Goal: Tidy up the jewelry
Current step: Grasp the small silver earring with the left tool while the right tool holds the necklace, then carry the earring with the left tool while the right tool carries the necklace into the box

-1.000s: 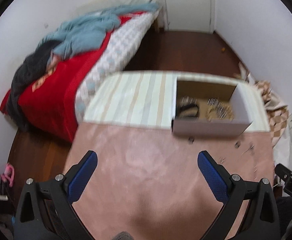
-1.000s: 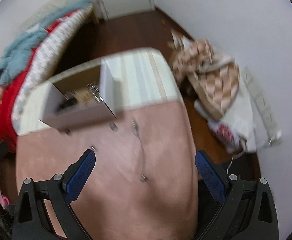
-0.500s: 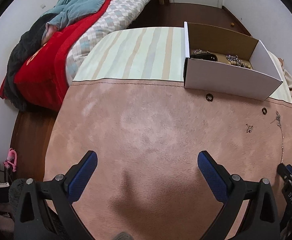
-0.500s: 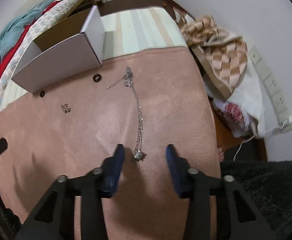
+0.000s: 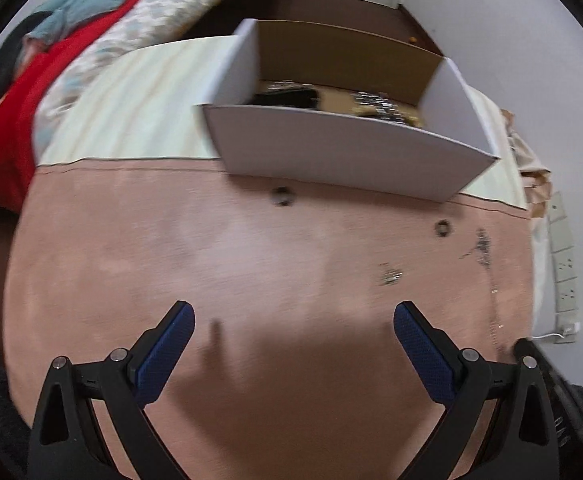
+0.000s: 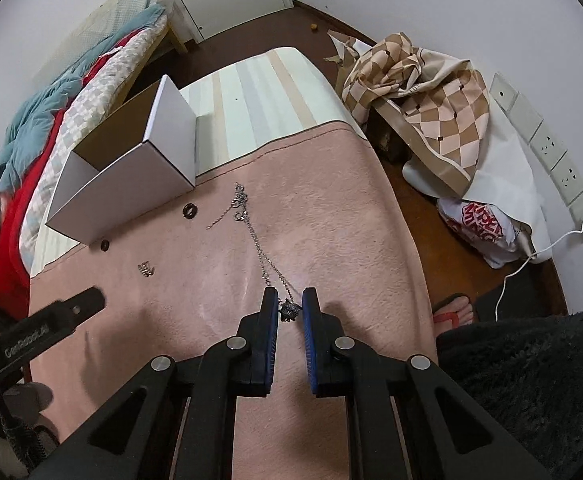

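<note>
The right hand-held gripper [image 6: 290,307] points down at the pink worktop [image 6: 331,220]. Its jaws have just been closing, and the blue pads now stand very near together with the dark pendant [image 6: 290,310] of the necklace [image 6: 257,240] between them. The pads seem to press on the pendant, so the gripper is clamped on it. From there the thin chain runs away from the gripper over the worktop to a small tangled end that lies near the corner of the box [image 6: 131,172].

Other small jewelry lies on the worktop, left of the chain and apart from the gripper: one dark ring [image 6: 190,210] just beside the front wall of the box, a second ring [image 6: 105,245] near the box's lower corner, and a small silver clasp [image 6: 145,268] a little closer to the camera.

The left hand-held gripper [image 5: 293,320] hangs over a bare part of the worktop with its jaws wide apart and nothing between them. In its blurred view, the box stands ahead with some dark and silver pieces inside, and the rings, the clasp and the necklace lie ahead and to its right, all well apart from its pads.
</note>
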The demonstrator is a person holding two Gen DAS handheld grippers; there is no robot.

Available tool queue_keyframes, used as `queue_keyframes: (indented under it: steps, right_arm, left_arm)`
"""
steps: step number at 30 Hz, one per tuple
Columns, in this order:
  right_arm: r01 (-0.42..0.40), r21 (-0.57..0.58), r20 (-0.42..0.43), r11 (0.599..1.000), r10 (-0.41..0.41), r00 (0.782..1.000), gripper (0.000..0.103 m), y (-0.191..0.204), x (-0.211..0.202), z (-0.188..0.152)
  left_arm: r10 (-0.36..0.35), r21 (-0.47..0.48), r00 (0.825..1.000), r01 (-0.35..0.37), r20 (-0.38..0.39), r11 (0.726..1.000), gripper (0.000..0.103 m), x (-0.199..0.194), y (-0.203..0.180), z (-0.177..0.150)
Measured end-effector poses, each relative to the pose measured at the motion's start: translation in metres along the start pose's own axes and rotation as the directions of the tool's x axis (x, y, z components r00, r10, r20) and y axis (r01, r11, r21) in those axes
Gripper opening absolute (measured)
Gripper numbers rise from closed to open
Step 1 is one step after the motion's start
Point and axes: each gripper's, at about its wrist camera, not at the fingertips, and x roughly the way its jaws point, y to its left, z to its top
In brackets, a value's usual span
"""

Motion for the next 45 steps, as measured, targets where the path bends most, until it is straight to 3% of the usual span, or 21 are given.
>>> queue_keyframes:
  steps: [3, 5, 12, 19, 26, 32, 39, 45]
  right_arm:
    - [0.0, 0.009, -0.007, 1.0, 0.0, 1.0, 0.013, -0.004, 0.004, -0.001]
    - [0.003, 0.014, -0.01, 1.0, -0.002, 1.0, 0.013, -0.007, 0.007, 0.001]
    - [0.011, 0.029, -0.009, 1.0, -0.011, 1.0, 0.013, -0.012, 0.011, 0.003]
    - [0.019, 0.033, -0.008, 0.999, -0.019, 1.0, 0.013, -0.012, 0.012, 0.004]
    - [0.004, 0.025, 0.002, 1.0, -0.004, 1.0, 0.013, -0.012, 0.006, 0.008]
    - [-0.064, -0.019, 0.027, 0.998, 0.065, 0.998, 0.013, 0.008, -0.021, 0.021]
    - [-0.155, -0.109, 0.08, 0.982, 0.165, 0.983, 0.013, 0.044, -0.067, 0.059]
    - [-0.24, -0.184, 0.11, 0.953, 0.263, 0.958, 0.012, 0.079, -0.111, 0.098]
  left_arm:
    - [-0.007, 0.035, 1.0, 0.007, 0.003, 0.999, 0.096, 0.006, -0.016, 0.002]
    - [-0.003, 0.061, 1.0, 0.003, 0.0, 0.998, 0.08, 0.011, -0.027, 0.003]
    - [0.035, 0.131, 0.999, -0.035, 0.006, 0.991, 0.048, 0.023, -0.046, 0.005]
    - [0.011, 0.159, 1.0, -0.015, 0.026, 0.987, 0.006, 0.023, -0.048, 0.008]
    - [-0.02, 0.151, 0.999, 0.015, 0.034, 0.988, 0.006, 0.014, -0.04, 0.004]
    - [-0.057, 0.138, 0.996, 0.048, 0.067, 0.989, 0.006, -0.02, -0.019, 0.008]
    - [-0.107, 0.108, 0.989, 0.096, 0.105, 0.989, 0.006, -0.066, 0.007, 0.024]
    - [-0.157, 0.089, 0.977, 0.146, 0.145, 0.985, 0.006, -0.102, 0.019, 0.051]
